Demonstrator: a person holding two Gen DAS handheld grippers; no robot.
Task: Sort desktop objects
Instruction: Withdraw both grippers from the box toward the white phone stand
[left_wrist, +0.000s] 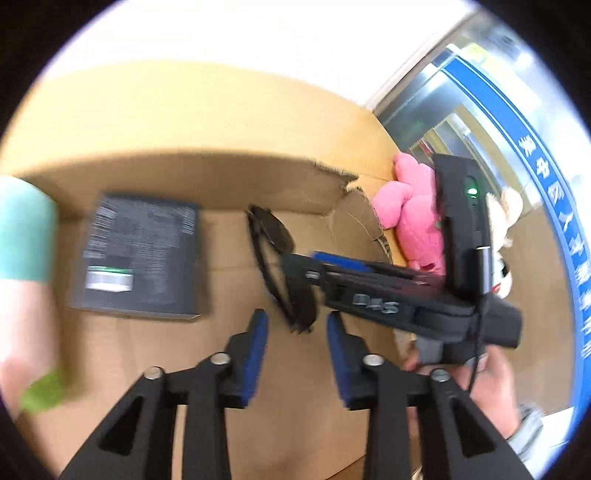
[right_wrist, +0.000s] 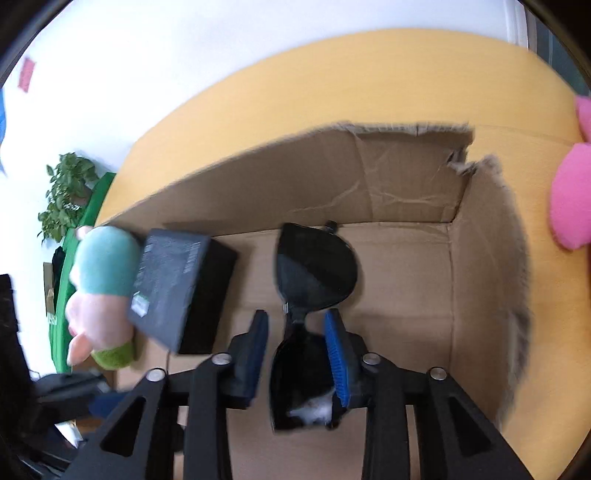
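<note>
Black sunglasses (right_wrist: 314, 269) lie on the floor of an open cardboard box (right_wrist: 369, 177). My right gripper (right_wrist: 297, 321) straddles their bridge and near lens. Its jaws are apart and the left pad (right_wrist: 258, 350) is clear of the frame. A flat black box (right_wrist: 170, 284) sits tilted in the left part of the carton. In the left wrist view my left gripper (left_wrist: 297, 325) hangs open and empty above the carton floor. The black box (left_wrist: 140, 254) is to its left and the sunglasses (left_wrist: 273, 258) just ahead. There the right gripper (left_wrist: 310, 267) reaches in from the right.
A teal, pink and green plush (right_wrist: 103, 288) leans at the carton's left wall, beside the black box. A pink plush (left_wrist: 410, 218) lies outside the torn right wall. The carton stands on a yellow table (right_wrist: 369, 81). A hand (left_wrist: 487, 384) holds the right gripper.
</note>
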